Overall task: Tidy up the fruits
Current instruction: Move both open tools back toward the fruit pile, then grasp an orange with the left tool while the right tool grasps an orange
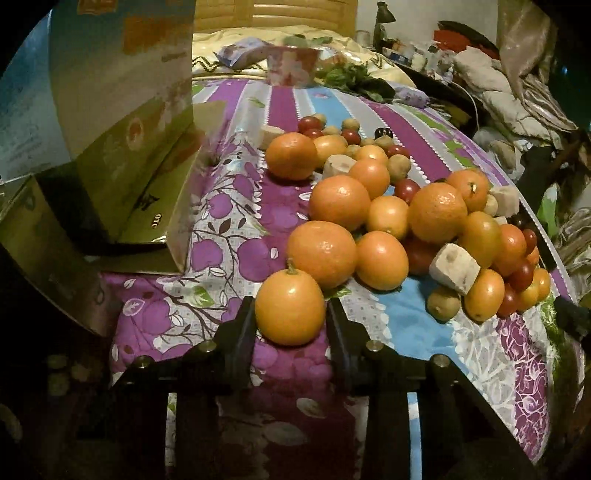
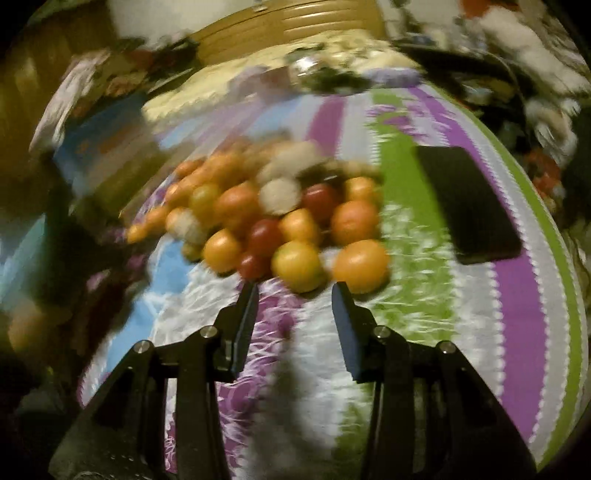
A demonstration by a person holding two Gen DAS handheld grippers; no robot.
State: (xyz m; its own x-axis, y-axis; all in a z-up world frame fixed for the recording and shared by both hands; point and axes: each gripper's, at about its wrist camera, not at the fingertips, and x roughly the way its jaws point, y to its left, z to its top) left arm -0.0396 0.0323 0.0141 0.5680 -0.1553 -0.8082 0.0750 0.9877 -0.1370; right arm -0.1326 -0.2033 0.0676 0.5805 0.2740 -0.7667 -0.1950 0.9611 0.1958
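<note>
Left wrist view, floral bedspread [image 1: 229,236], wooden headboard [image 1: 273,14], left tool [image 1: 290,314] clamping orange [image 1: 290,308], right tool [image 2: 294,291] empty, parted

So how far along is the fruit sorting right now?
Barely started: nothing visibly sorted, and the open box shows no fruit inside. In hand: the left gripper has closed on one orange. The right gripper is empty. The fruit pile remains on the bedspread.
</note>
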